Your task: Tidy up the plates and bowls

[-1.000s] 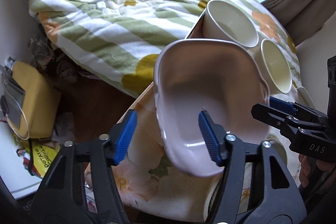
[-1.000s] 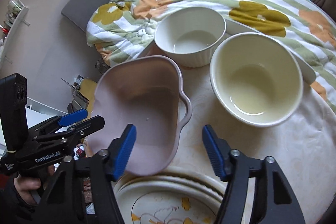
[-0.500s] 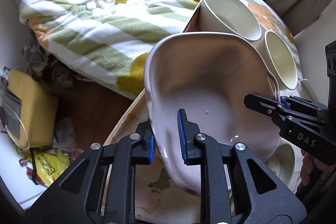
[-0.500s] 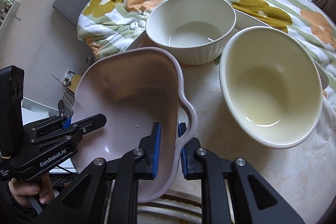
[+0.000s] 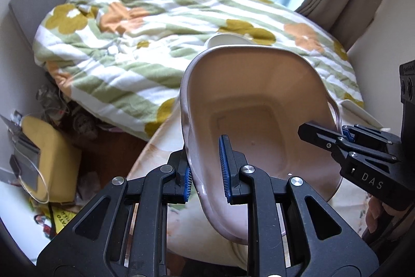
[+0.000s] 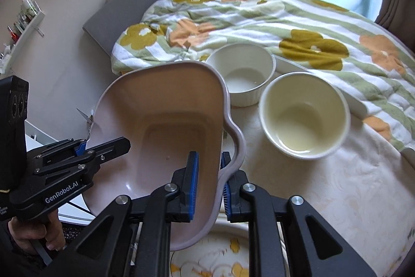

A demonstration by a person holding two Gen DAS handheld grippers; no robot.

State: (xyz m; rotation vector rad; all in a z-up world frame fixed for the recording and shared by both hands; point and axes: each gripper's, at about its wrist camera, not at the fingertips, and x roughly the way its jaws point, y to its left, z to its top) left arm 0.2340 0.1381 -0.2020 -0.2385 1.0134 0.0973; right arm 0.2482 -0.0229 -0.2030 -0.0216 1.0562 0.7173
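Observation:
A pale pink handled dish [image 5: 254,105] [image 6: 166,116] is held tilted above the table by both grippers. My left gripper [image 5: 206,170] is shut on its left rim; it also shows at the left of the right wrist view [image 6: 85,149]. My right gripper [image 6: 208,183] is shut on the rim by the right handle; it also shows in the left wrist view [image 5: 342,136]. A white ribbed bowl [image 6: 243,74] and a cream bowl [image 6: 303,116] stand on the table behind. A floral plate [image 6: 228,251] lies below the dish.
The round table has a cream cloth [image 6: 350,186]. A floral striped duvet [image 5: 145,43] covers the bed behind it. A white rectangular tray [image 6: 311,74] lies at the table's far edge. A yellow box [image 5: 49,155] and clutter sit on the floor at left.
Both grippers closed on the pink dish's rims, then lifted it off the table and tilted it upward. The bowls have not moved.

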